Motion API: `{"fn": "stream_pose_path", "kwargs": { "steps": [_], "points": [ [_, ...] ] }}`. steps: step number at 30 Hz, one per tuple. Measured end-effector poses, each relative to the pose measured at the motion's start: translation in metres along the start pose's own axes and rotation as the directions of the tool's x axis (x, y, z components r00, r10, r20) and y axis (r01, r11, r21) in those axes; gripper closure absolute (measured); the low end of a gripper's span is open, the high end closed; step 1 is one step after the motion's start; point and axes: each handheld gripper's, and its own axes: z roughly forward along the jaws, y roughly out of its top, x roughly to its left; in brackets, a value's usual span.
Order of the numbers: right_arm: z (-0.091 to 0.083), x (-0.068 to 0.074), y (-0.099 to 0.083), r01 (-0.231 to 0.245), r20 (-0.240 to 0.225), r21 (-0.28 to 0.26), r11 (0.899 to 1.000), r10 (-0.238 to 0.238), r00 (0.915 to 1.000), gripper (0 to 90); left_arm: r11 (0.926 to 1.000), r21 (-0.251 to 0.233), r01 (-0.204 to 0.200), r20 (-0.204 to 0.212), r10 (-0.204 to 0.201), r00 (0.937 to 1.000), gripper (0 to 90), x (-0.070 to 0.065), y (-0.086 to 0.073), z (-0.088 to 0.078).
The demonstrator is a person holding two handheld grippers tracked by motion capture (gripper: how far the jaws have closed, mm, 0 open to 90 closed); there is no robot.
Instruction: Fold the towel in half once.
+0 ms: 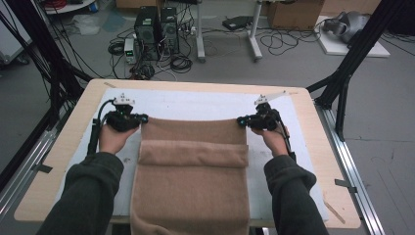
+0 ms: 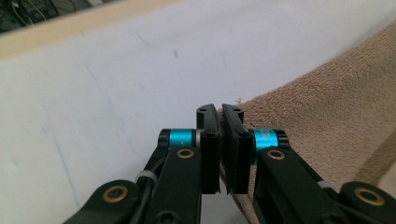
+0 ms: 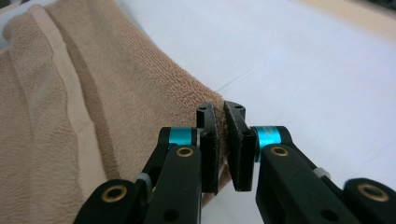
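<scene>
Where the tan terry-cloth towel (image 1: 193, 166) lies on the white mat (image 1: 195, 104) that covers the pale wooden table (image 1: 68, 147), its long axis runs from the far side toward the person, and its near end hangs over the table's near edge. Its far edge lies across the mat from left to right, and a folded band of the same cloth crosses it just nearer than that edge.

The left gripper (image 1: 142, 119) is at the far left corner of the towel, held in the person's left hand (image 1: 115, 138). In the left gripper view its two black jaws stand nearly together with the towel's edge (image 2: 327, 116) pinched between them. The right gripper (image 1: 241, 121) is at the far right corner, held in the right hand (image 1: 274, 138); in the right gripper view its jaws are likewise closed on a thin fold of the towel (image 3: 116, 93). Each gripper's cable trails back along the forearm, and both dark sleeves come in from the near side.

The mat around the towel bears only faint scuffs. Beyond the table, on the grey floor, stand two black computer towers (image 1: 156, 32) amid tangled cables (image 1: 181, 61), with the white legs of a stand (image 1: 227, 36) near them and a brown cardboard box (image 1: 293, 13) farther right. Black frame struts (image 1: 357, 54) rise at both sides of the table.
</scene>
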Motion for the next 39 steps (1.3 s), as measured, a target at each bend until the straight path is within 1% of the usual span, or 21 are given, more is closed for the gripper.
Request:
{"fn": "stream_pose_path", "kwargs": {
  "steps": [2,5,7,8,9,10,12,13,14,15,16,18,20,21,23,24,26,32,34,37,39],
  "points": [
    [-0.005,-0.006,0.017,0.016,0.028,-0.003,1.000,-0.015,0.9995,85.0,0.9997,-0.014,-0.020,-0.021,0.020,0.9996,85.6,0.003,0.022,-0.001],
    [-0.017,-0.013,0.038,0.020,0.063,-0.022,1.000,-0.018,0.9979,85.1,0.9987,-0.043,-0.028,-0.030,0.026,0.9992,85.6,0.006,0.046,-0.003],
    [-0.022,-0.016,0.048,0.019,0.086,-0.034,0.999,-0.016,0.9962,82.8,0.9991,-0.034,-0.027,-0.036,0.026,0.9990,84.0,0.006,0.051,-0.001],
    [-0.021,-0.018,0.047,0.012,0.094,-0.042,0.999,-0.008,0.9955,74.6,0.9995,-0.017,-0.028,-0.038,0.028,0.9989,79.8,0.006,0.048,0.002],
    [-0.017,-0.021,0.044,-0.015,0.093,-0.041,0.999,0.019,0.9955,64.2,0.9996,-0.004,-0.026,-0.041,0.026,0.9988,74.3,0.006,0.044,0.004],
    [-0.013,-0.023,0.039,-0.029,0.091,-0.023,0.999,0.031,0.9954,59.9,0.9999,0.001,-0.015,-0.034,0.015,0.9993,69.3,0.006,0.038,0.006],
    [-0.006,-0.023,0.030,-0.041,0.082,0.023,0.999,0.039,0.9959,57.5,0.9998,0.017,0.001,-0.024,-0.001,0.9997,62.4,0.007,0.026,0.007],
    [-0.005,-0.021,0.025,-0.028,0.093,0.009,1.000,0.027,0.9953,57.6,0.9996,0.027,0.008,-0.012,-0.008,0.9999,61.4,0.007,0.020,0.008],
    [-0.004,-0.018,0.020,-0.029,0.089,0.001,1.000,0.028,0.9957,56.9,0.9992,0.041,0.006,-0.004,-0.006,1.0000,60.2,0.007,0.014,0.008],
    [-0.003,-0.017,0.016,-0.037,0.078,0.008,0.999,0.037,0.9962,55.9,0.9988,0.048,0.004,0.003,-0.004,1.0000,59.8,0.006,0.009,0.007],
    [-0.002,-0.014,0.012,-0.029,0.078,0.009,1.000,0.028,0.9966,56.3,0.9988,0.049,0.002,0.013,-0.003,0.9999,59.9,0.005,0.004,0.006],
    [-0.001,-0.008,0.008,-0.035,0.055,0.040,0.999,0.033,0.9979,53.1,0.9989,0.047,0.001,0.034,-0.003,0.9994,59.4,0.001,-0.004,0.004],
    [0.000,0.000,0.005,0.004,0.063,0.054,0.999,-0.007,0.9980,53.9,0.9989,0.047,-0.007,0.068,0.004,0.9977,58.3,-0.005,-0.015,0.002],
    [-0.001,0.005,0.002,0.013,0.064,0.036,0.999,-0.016,0.9978,53.8,0.9990,0.043,-0.007,0.067,0.005,0.9977,57.6,-0.008,-0.018,0.002],
    [0.000,0.008,-0.005,0.004,0.056,0.031,1.000,-0.006,0.9984,53.8,0.9979,0.062,-0.019,0.086,0.013,0.9962,56.1,-0.012,-0.028,0.003],
    [0.002,0.011,-0.009,0.016,0.061,0.043,0.999,-0.019,0.9980,53.7,0.9980,0.059,-0.020,0.095,0.015,0.9954,56.4,-0.014,-0.033,0.003],
    [0.004,0.016,-0.019,0.012,0.054,0.041,0.999,-0.015,0.9985,53.7,0.9983,0.057,-0.011,0.112,0.005,0.9937,57.5,-0.016,-0.041,0.004],
    [0.018,0.023,-0.040,0.013,0.050,0.091,0.996,-0.018,0.9986,54.4,0.9962,0.086,-0.012,0.128,0.001,0.9917,59.7,-0.022,-0.052,0.015],
    [0.025,0.025,-0.045,0.017,0.042,0.123,0.992,-0.023,0.9989,55.6,0.9926,0.119,-0.022,0.132,0.006,0.9913,60.6,-0.023,-0.054,0.021],
    [0.033,0.027,-0.050,0.036,0.034,0.139,0.990,-0.041,0.9986,61.2,0.9879,0.153,-0.029,0.143,0.007,0.9896,66.4,-0.025,-0.057,0.028],
    [0.034,0.029,-0.051,0.042,0.026,0.128,0.991,-0.046,0.9986,71.0,0.9894,0.141,-0.036,0.138,0.016,0.9903,73.5,-0.027,-0.058,0.029]
  ]
}}
